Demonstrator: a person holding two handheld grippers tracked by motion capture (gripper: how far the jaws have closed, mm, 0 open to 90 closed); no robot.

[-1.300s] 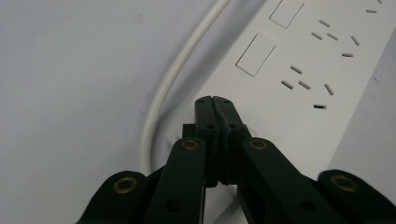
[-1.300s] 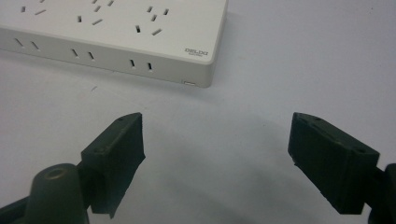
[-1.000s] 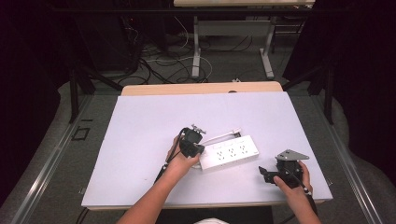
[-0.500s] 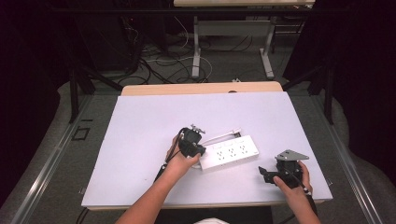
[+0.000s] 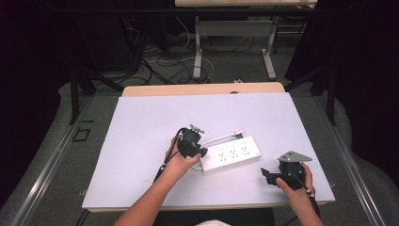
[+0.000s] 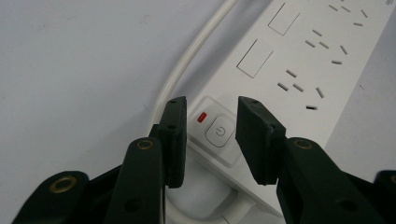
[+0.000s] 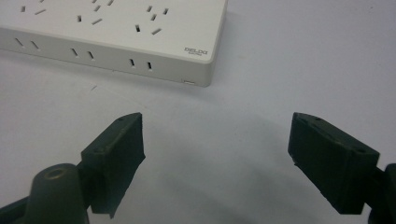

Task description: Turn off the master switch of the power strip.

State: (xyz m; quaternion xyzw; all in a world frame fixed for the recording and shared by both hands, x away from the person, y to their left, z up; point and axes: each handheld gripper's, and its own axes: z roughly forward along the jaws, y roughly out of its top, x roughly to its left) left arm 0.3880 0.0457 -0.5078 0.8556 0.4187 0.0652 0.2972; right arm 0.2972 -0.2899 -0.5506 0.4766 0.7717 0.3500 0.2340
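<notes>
Fingers (image 6: 173,135) of left gripper (image 6: 212,140) just opening, parted over power strip (image 6: 289,70) switch end; right gripper (image 7: 215,158) spread wide, strip's corner edge ahead, bare counter (image 7: 303,56) between.

Your left gripper (image 5: 196,151) sits at the power strip (image 5: 231,154)'s left end; your right gripper (image 5: 269,175) rests apart, beyond its right end.
</notes>
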